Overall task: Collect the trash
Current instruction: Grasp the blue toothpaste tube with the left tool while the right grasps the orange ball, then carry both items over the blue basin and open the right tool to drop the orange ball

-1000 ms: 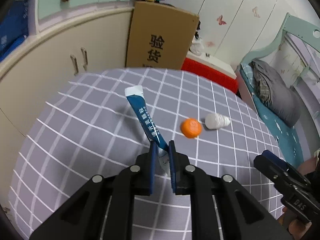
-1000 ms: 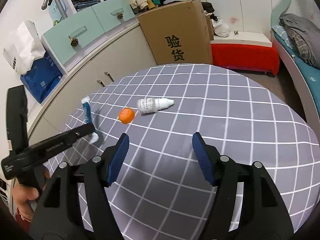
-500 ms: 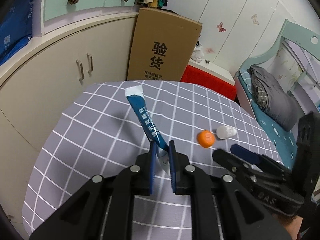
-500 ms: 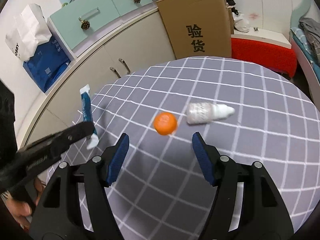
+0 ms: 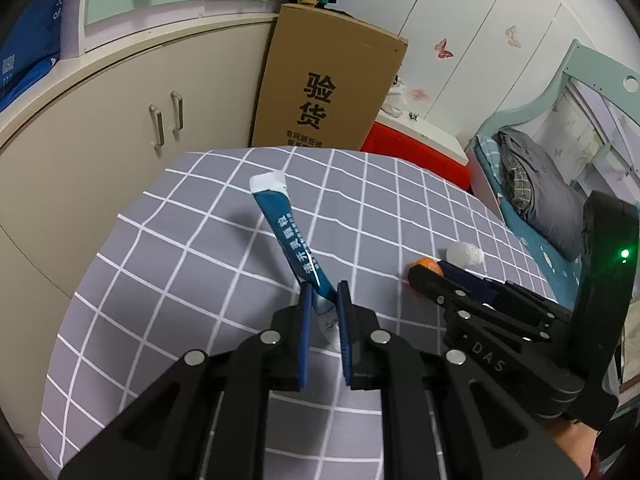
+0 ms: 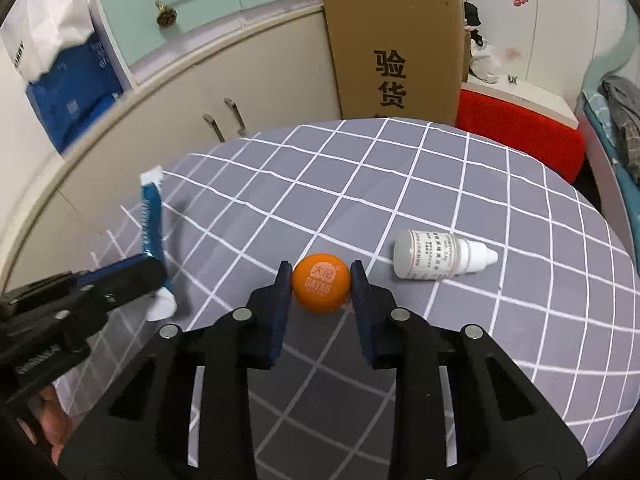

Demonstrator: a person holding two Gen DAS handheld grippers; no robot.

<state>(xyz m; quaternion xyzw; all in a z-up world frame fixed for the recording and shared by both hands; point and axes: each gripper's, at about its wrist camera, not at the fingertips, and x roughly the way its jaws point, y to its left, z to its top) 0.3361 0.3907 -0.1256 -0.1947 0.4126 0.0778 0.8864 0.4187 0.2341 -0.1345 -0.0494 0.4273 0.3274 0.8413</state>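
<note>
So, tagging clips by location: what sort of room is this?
Probably a bedroom at home: a bed with bedding, cupboards along the wall, and a table under a checked cloth.

orange cap (image 6: pixel 321 288), blue-and-white sachet (image 5: pixel 291 236), white bottle (image 6: pixel 436 258), grey white-checked tablecloth (image 6: pixel 460 184).

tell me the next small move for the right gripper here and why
Probably finish closing, then lift. The right gripper has its jaws closing with the orange cap between the pads, seemingly touching both, the cap on the table. The left gripper already holds the blue sachet.
</note>
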